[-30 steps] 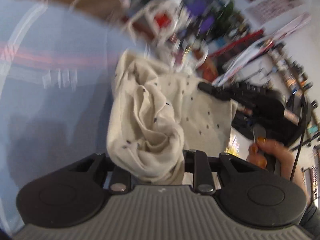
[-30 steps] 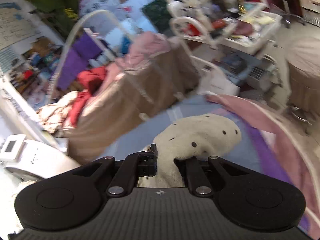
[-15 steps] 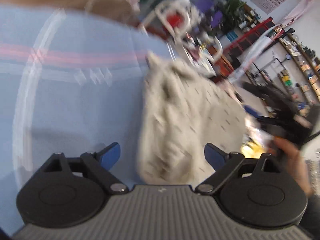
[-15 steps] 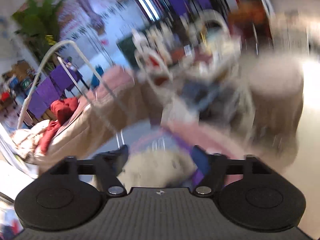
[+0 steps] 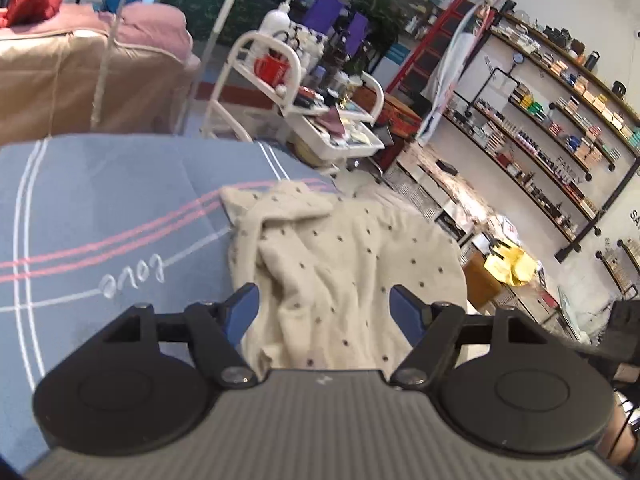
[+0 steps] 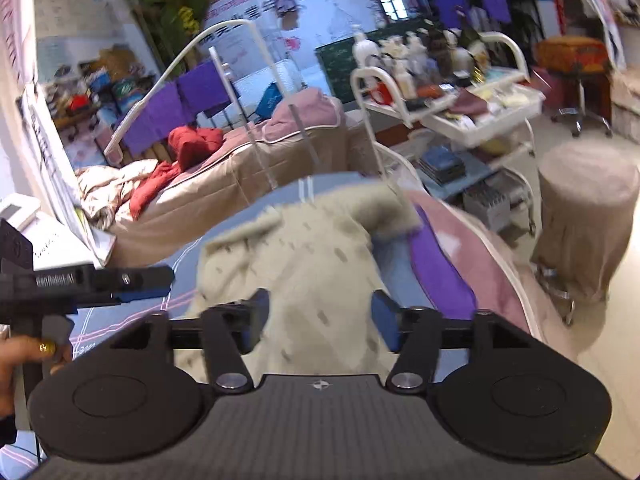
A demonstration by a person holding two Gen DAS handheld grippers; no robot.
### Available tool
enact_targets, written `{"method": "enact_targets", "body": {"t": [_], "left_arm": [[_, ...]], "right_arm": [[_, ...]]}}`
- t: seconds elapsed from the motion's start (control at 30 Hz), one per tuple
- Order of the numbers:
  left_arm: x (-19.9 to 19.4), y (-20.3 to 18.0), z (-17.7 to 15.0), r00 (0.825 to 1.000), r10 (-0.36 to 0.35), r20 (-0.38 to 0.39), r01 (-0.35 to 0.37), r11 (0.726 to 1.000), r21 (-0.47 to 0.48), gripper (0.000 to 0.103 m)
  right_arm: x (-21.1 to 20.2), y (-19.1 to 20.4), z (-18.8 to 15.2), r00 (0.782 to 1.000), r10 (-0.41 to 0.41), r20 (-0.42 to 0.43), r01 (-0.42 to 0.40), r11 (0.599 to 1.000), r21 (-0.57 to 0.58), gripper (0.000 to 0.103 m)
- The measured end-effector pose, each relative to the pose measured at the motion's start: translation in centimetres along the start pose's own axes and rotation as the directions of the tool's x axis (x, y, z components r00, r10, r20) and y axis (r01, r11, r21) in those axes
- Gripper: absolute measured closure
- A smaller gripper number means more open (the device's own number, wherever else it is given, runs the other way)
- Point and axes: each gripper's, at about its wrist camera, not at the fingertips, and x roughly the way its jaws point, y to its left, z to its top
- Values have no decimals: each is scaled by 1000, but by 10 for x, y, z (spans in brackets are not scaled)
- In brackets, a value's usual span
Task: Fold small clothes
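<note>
dotted garment (image 5: 340,264) (rumpled), both grippers spread

Cream dark-dotted garment (image 5: 340,272); blue pink-and-white-striped sheet (image 5: 100,208).

Near edge of the cream dotted garment (image 5: 340,264) is hidden behind the left gripper (image 5: 324,308) body. In the right wrist view the garment (image 6: 304,256) is motion-blurred, dots smeared, its near hem covered by the right gripper (image 6: 320,320). Hand (image 6: 20,364) on the left is cut by the frame edge. Shelf items (image 5: 560,128) are too small to identify.
</note>
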Motion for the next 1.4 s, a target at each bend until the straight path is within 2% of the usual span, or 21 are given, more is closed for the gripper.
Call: {"method": "enact_targets", "body": {"t": [0.1,0.2,0.27,0.37,0.47,0.53,0.6,0.67,0.7,0.73,0.8,0.83,0.87,0.9,0.93,0.97,1.0,1.1,1.2,1.3,1.4], "left_arm": [[12,1,-6,999,5,-39,-4,1000,4,31],[24,5,-7,998,26,-59,-26,1000,-10,31],[29,10,-6,997,37,-66,-39,999,-29,31],[36,14,0,997,44,-66,-47,998,-49,31],[46,10,10,997,48,-58,-48,999,-7,31],[55,5,19,998,47,-47,-44,998,46,29],[72,1,31,997,54,-50,-49,994,101,28],[86,-1,39,993,113,-43,-106,986,130,27],[92,0,43,990,135,-44,-128,982,137,25],[100,2,46,983,176,-58,-166,974,153,21],[108,7,50,945,323,-54,-305,929,209,21],[107,12,52,929,370,-26,-357,910,209,15],[102,20,55,920,391,-7,-384,905,181,11],[97,27,58,904,428,10,-425,893,151,9],[92,33,60,871,491,31,-491,862,126,10],[86,39,62,855,517,47,-519,848,106,10],[79,46,66,851,522,57,-525,847,76,10],[63,59,71,855,516,47,-518,855,40,10],[45,50,63,900,430,63,-435,894,109,10],[31,19,43,938,338,77,-346,908,237,9],[27,-14,20,955,296,28,-289,901,322,8]], "right_arm": [[2,-15,-19,999,43,-19,-42,997,63,1],[0,-14,-30,995,101,-12,-99,991,84,15],[0,-13,-32,995,101,-15,-99,991,96,18],[-6,-18,-30,996,80,-28,-73,981,180,80],[-24,-20,-30,992,118,-47,-100,952,288,86],[-33,-22,-32,986,128,-105,-81,927,367,86],[-36,-17,-35,979,109,-174,-36,926,377,86],[-33,-19,-41,962,103,-252,12,908,418,84],[-33,-23,-44,962,96,-254,29,895,445,68],[-38,-21,-45,967,55,-249,57,904,423,61],[-51,-7,-38,979,-55,-196,113,948,297,36],[-59,2,-34,984,-105,-146,137,964,226,34],[-66,13,-30,987,-132,-91,145,977,157,33],[-72,25,-27,990,-139,-32,141,986,91,32],[-76,37,-25,992,-127,12,126,991,41,29],[-77,45,-24,994,-104,35,104,995,6,18],[-77,56,-23,996,-71,49,73,997,-35,6],[-65,80,-26,999,-6,40,11,991,-131,4],[-49,90,-32,1000,13,1,-13,987,-163,4],[-34,97,-43,995,-92,-26,84,975,-206,4],[-16,94,-48,985,-158,-66,142,969,-201,3]]}}
